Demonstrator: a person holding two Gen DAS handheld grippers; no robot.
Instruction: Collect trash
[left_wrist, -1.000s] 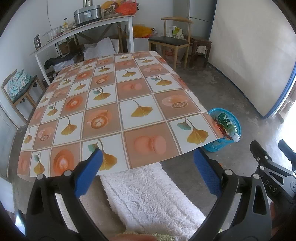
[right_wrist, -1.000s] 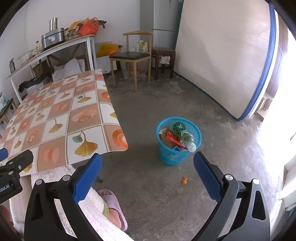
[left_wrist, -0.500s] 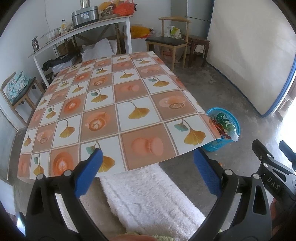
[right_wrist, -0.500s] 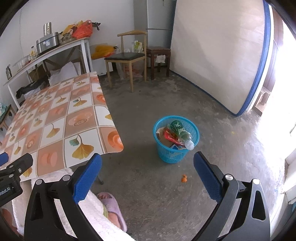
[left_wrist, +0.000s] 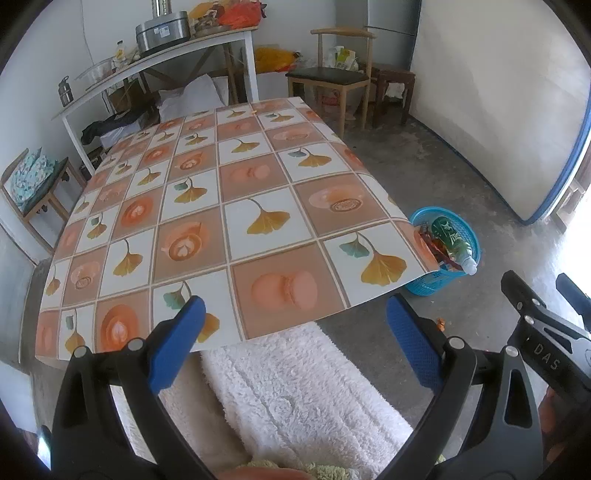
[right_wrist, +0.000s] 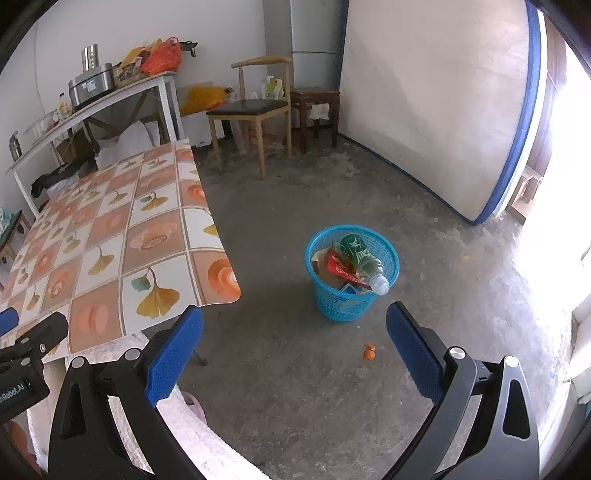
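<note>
A blue plastic basket (right_wrist: 345, 308) stands on the concrete floor right of the table; it also shows in the left wrist view (left_wrist: 424, 288). It holds a green bottle (right_wrist: 362, 260), a red wrapper (right_wrist: 341, 269) and other trash. A small orange scrap (right_wrist: 368, 352) lies on the floor in front of the basket. My right gripper (right_wrist: 293, 354) is open and empty, held above the floor near the basket. My left gripper (left_wrist: 291, 343) is open and empty, over the near edge of the table (left_wrist: 258, 206).
The table has a cloth with ginkgo leaf squares. A white fluffy garment (left_wrist: 295, 398) lies below the grippers. A wooden chair (right_wrist: 251, 110), a stool (right_wrist: 314, 99), a white shelf table (right_wrist: 110, 99) and a leaning mattress (right_wrist: 436, 110) line the far side.
Both grippers have drawn slightly back and up; the view of table and basket shifted a little. Both stay open and empty.
</note>
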